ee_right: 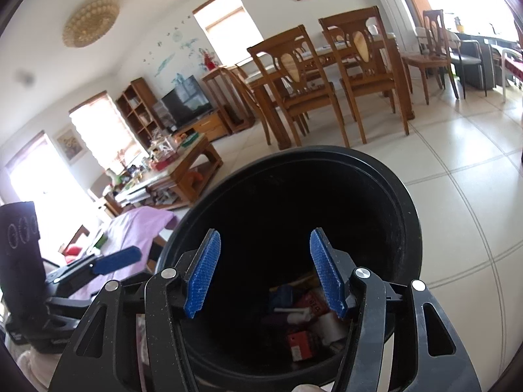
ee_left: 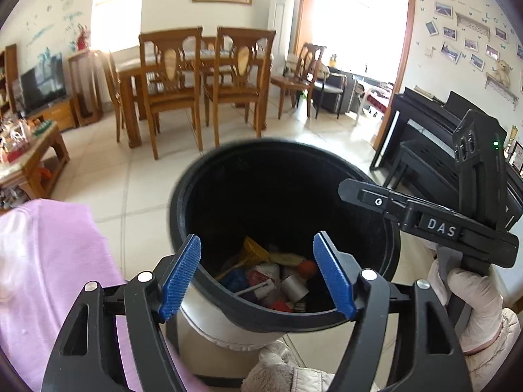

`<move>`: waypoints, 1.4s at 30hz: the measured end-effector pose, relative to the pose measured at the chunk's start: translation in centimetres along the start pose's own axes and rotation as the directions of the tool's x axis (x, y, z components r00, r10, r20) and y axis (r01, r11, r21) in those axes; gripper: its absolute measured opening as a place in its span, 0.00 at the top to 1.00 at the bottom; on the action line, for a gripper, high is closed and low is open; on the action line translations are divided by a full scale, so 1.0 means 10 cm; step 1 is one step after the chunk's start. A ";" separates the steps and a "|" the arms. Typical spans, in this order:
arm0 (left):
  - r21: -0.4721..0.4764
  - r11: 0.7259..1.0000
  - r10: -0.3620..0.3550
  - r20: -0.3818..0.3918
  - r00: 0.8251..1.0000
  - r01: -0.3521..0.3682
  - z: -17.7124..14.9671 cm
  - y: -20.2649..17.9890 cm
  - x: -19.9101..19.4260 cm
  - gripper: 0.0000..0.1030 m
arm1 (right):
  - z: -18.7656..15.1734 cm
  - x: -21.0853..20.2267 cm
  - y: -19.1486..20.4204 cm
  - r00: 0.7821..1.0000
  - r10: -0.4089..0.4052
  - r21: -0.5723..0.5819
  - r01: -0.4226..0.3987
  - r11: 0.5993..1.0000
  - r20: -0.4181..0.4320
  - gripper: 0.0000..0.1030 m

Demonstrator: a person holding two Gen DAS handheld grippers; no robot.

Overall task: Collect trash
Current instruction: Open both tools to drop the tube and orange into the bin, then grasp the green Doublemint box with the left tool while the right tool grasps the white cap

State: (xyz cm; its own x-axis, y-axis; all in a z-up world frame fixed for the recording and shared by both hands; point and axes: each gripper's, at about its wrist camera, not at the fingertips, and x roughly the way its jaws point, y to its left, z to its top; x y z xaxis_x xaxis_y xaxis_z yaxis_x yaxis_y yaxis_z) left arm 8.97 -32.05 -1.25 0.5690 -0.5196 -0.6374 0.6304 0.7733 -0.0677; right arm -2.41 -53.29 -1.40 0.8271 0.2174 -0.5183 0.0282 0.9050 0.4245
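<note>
A black-rimmed trash bin [ee_left: 284, 321] with a pale outer wall stands on the floor right below both grippers. Several pieces of trash [ee_left: 271, 277] lie at its bottom: wrappers, small boxes, a white roll. My left gripper [ee_left: 258, 277] is open and empty over the bin's near rim. My right gripper [ee_right: 265, 272] is open and empty over the same bin [ee_right: 408, 215], with the trash [ee_right: 307, 320] below it. The right gripper also shows in the left wrist view [ee_left: 425, 219], at the bin's right side. The left gripper's blue pad [ee_right: 114, 259] shows in the right wrist view.
A pink cloth [ee_left: 49, 261] lies left of the bin. A wooden dining table with chairs [ee_left: 196, 81] stands behind. A cluttered coffee table [ee_right: 170, 170] is at the left, a black piano [ee_left: 434, 143] at the right. Tiled floor [ee_right: 457, 196] lies between.
</note>
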 end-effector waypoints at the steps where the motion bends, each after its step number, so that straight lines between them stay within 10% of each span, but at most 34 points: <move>1: 0.001 1.000 0.006 0.013 1.000 -0.006 0.00 0.02 -0.07 0.30 | 0.00 -0.01 0.05 1.000 0.002 -0.006 -0.002 1.000 0.002 0.42; 14: -0.076 0.991 0.123 0.136 0.983 -0.113 -0.18 0.68 -0.92 0.10 | 0.01 0.22 1.21 0.998 0.060 -0.144 -0.061 0.988 -0.007 0.18; 26: -0.311 0.924 0.272 0.134 0.953 -0.220 -0.46 2.22 -1.50 0.10 | -0.12 0.88 2.67 0.984 0.149 -0.300 -0.173 0.938 -0.100 0.14; 35: -0.389 0.862 0.343 -0.027 0.939 -0.326 -0.53 3.44 -1.24 0.11 | -0.39 1.48 3.73 0.957 0.191 -0.422 -0.270 0.866 -0.220 0.14; 42: -0.322 0.879 0.315 -0.162 0.935 -0.352 -0.51 3.72 -0.79 0.21 | -0.62 2.11 4.38 0.927 0.118 -0.512 -0.300 0.805 -0.357 0.30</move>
State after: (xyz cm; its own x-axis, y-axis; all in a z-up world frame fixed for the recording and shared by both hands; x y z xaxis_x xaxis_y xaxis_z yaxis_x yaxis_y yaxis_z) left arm 25.23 2.71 -2.68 0.6454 -0.1834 -0.7415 0.1841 0.9795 -0.0821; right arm 12.77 -6.81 1.63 0.5693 0.4391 -0.6950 -0.5132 0.8503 0.1168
